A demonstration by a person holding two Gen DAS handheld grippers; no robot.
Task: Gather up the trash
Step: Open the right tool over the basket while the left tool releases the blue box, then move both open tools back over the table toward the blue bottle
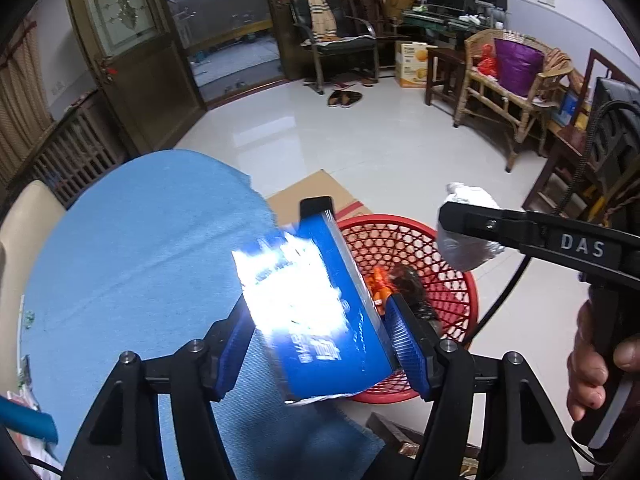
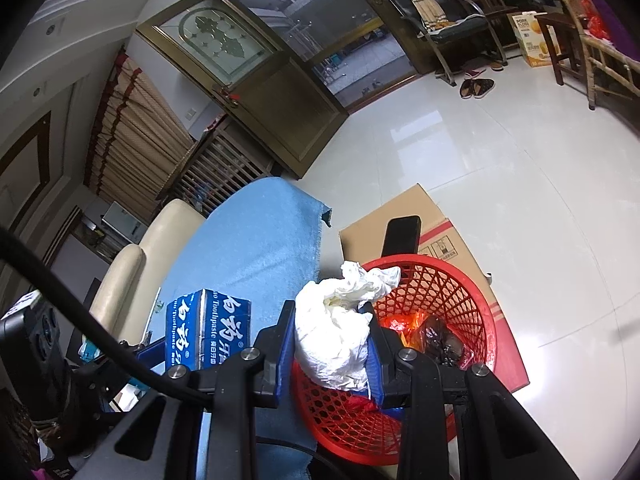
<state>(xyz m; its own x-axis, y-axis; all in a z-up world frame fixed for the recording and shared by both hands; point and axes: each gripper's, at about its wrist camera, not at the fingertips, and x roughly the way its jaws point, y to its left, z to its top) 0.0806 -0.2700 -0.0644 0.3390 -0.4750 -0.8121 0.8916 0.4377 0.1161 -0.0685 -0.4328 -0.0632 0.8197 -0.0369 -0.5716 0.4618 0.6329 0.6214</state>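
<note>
My left gripper (image 1: 320, 324) is shut on a blue toothpaste box (image 1: 316, 304), held at the edge of the blue-clothed table (image 1: 132, 248) beside the red mesh basket (image 1: 452, 292). The box also shows in the right wrist view (image 2: 208, 328). My right gripper (image 2: 332, 336) is shut on a crumpled white paper wad (image 2: 340, 328), held over the near rim of the red basket (image 2: 472, 304). In the left wrist view the wad (image 1: 468, 240) hangs above the basket's right side. Orange and dark wrappers (image 2: 424, 332) lie inside the basket.
A flat cardboard box (image 2: 432, 224) lies on the white tiled floor under the basket. A cream chair (image 2: 132, 264) stands behind the table. Wooden chairs (image 1: 516, 92), slippers (image 1: 344, 98) and a glass door (image 1: 224, 28) are farther off.
</note>
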